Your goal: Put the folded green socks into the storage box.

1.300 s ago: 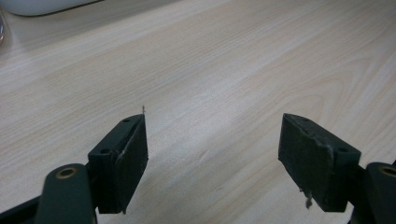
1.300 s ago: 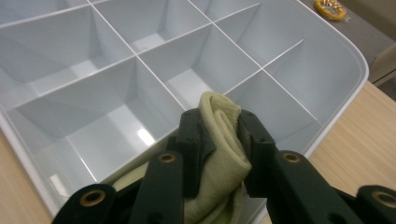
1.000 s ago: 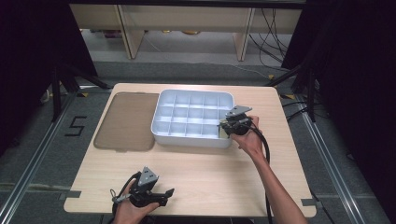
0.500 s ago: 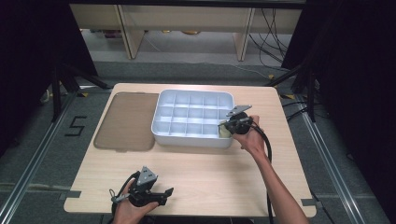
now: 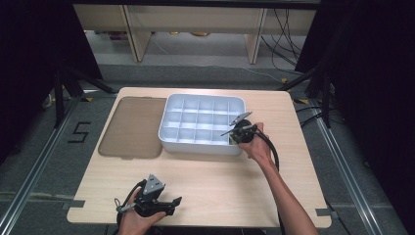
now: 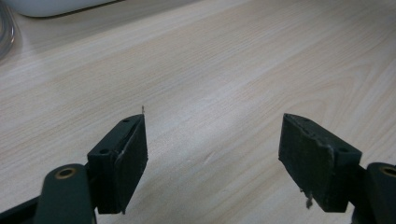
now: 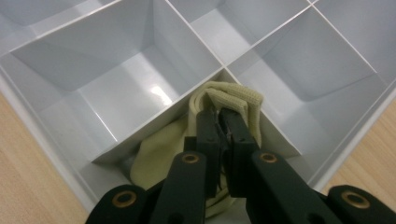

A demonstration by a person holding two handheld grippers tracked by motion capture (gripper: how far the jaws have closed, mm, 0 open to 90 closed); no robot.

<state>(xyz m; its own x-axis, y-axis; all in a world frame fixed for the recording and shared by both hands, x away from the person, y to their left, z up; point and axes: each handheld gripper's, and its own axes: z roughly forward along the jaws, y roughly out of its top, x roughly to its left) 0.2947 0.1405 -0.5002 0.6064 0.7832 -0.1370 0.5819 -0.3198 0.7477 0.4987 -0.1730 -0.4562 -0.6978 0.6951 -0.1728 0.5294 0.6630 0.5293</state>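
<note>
A white tray (image 5: 200, 99) divided into several compartments stands at the middle back of the table. My right gripper (image 5: 233, 137) reaches into its front right corner compartment. In the right gripper view this gripper (image 7: 219, 114) is shut on a pale yellow ribbed cloth (image 7: 159, 149), folded and tucked down in that compartment against the dividers (image 7: 154, 109). The other compartments in sight hold nothing. My left gripper (image 5: 172, 202) rests low near the table's front left edge. Its jaws stand wide apart in the left gripper view (image 6: 212, 126), with bare wood between them.
A flat brown lid-like sheet (image 5: 132, 127) lies left of the tray. The light wooden table (image 5: 220, 181) has open room in front of the tray. Dark stands and cables surround the table on the floor.
My right gripper has shifted slightly left and down into the tray's corner compartment. The left gripper has stayed where it was.
</note>
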